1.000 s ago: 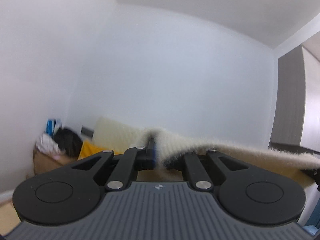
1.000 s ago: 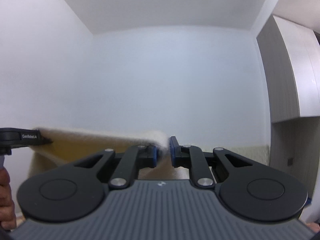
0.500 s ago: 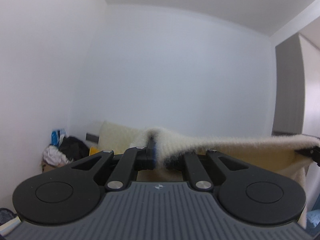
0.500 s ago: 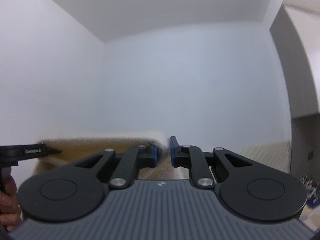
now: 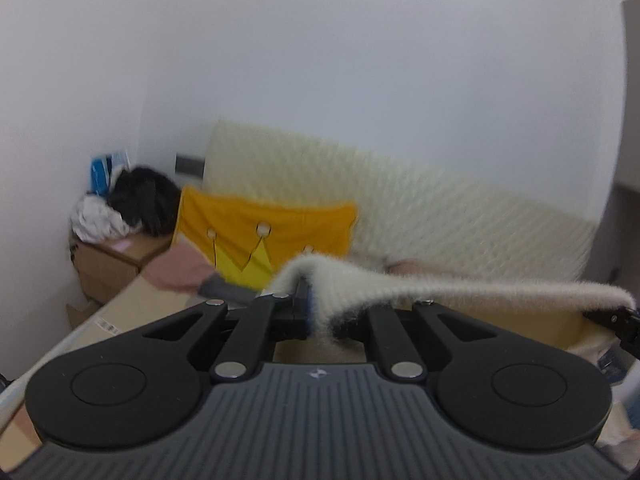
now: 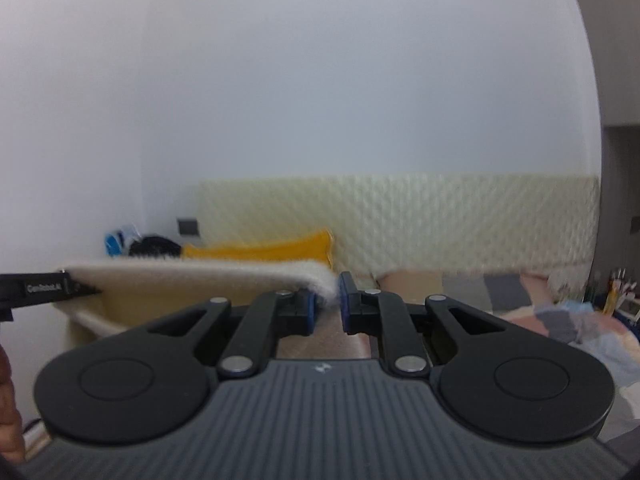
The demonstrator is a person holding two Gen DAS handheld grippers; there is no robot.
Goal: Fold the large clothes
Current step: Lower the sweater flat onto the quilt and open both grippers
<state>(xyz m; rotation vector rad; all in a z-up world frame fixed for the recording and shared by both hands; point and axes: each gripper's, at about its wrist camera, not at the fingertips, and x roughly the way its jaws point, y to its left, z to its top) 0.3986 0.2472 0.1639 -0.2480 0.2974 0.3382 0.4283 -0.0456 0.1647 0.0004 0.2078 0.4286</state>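
The left gripper [image 5: 320, 312] has its jaws pinched tight on the edge of a cream fleece garment [image 5: 440, 286], whose furry pile bunches up over the blue pads and hides the right one; the right gripper [image 6: 329, 300] clamps the other end of the same edge, its blue-lined jaws drawn in with only a narrow slot between them, filled by a tuft of fleece. Half a second ago both cameras looked up at bare white wall and ceiling; now both have tipped down and the room's clutter fills the lower half of each view, with some motion blur. From the left gripper the garment runs as a taut, fuzzy band away to the right, ending at the black tip of the other tool at the frame edge; from the right gripper it runs left in the same way, its smoother yellowish underside hanging below the band. Beyond it stands a quilted, pale cream headboard [image 5: 460, 216] with a diamond pattern against the white wall [image 5: 360, 60]. A soft orange cushion [image 5: 272, 232] bearing a yellow crown shape leans on the headboard, near a brown cardboard box [image 5: 108, 264] heaped with black and white clothes. On the right lies a patchwork bedspread [image 6: 568, 320].
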